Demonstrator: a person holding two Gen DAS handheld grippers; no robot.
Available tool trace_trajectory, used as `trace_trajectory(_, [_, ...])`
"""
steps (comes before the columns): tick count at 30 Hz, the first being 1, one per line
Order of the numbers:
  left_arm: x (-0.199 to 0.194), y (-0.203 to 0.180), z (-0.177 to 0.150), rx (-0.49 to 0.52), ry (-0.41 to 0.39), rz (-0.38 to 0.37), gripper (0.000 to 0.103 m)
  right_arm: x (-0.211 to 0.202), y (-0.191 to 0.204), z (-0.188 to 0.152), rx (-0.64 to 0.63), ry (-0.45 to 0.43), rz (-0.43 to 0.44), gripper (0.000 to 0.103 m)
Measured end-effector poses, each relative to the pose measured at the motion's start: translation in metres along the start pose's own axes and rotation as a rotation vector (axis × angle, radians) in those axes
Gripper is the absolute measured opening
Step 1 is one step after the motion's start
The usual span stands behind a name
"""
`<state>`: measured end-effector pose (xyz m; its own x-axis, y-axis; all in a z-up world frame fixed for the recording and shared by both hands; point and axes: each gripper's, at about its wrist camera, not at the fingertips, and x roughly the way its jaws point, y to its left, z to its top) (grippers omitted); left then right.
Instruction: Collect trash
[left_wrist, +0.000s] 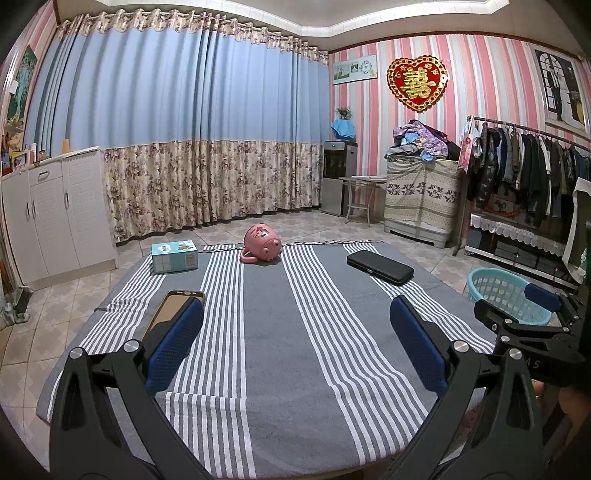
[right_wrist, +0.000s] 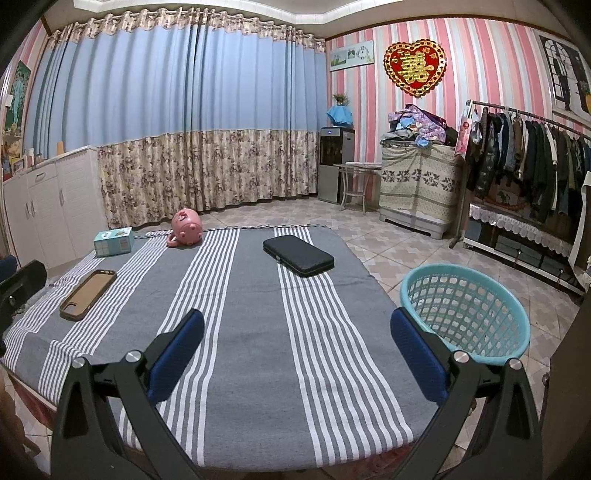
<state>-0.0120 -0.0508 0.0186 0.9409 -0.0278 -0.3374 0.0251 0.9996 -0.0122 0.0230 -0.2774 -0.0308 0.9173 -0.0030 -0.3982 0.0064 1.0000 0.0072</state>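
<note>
Both of my grippers hang over the near edge of the table, each with its two blue-padded fingers spread wide and nothing between them: the left gripper (left_wrist: 297, 332) on one side, the right gripper (right_wrist: 297, 330) on the other, its black frame also showing at the right edge of the left view. Under them lies one striped cloth (right_wrist: 240, 332), grey with white bands, covering the table (right_wrist: 33, 402). Four things rest on it, well apart from one another. Nearest on my left is one phone case (right_wrist: 88, 294), brown-rimmed and lying flat; in the left view it sits just past my left finger (left_wrist: 177, 332), which partly covers it. Farther out on the right half lies one flat black case (right_wrist: 298, 256), closed. At the far edge I count one teal box (right_wrist: 113, 242) near the left corner and one pink pig-shaped toy (right_wrist: 185, 226) tipped on its side just to the right of that box. Off the table, on the tiled floor (right_wrist: 388, 251) by its right side, stands one teal basket (right_wrist: 464, 308) with slotted walls; I cannot tell whether anything lies inside it. Beyond are one white cabinet (left_wrist: 55, 214), the blue and floral curtains (left_wrist: 184, 140), and one rack of dark clothes (right_wrist: 528, 162).
</note>
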Motion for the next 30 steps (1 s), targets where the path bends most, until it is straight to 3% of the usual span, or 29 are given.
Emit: trace_trajectory(30, [-0.0006, -0.0036, 0.0070, -0.002, -0.010, -0.013, 0.098, -0.0008, -0.0020, -0.0018, 0.002, -0.003, -0.002, 0.098])
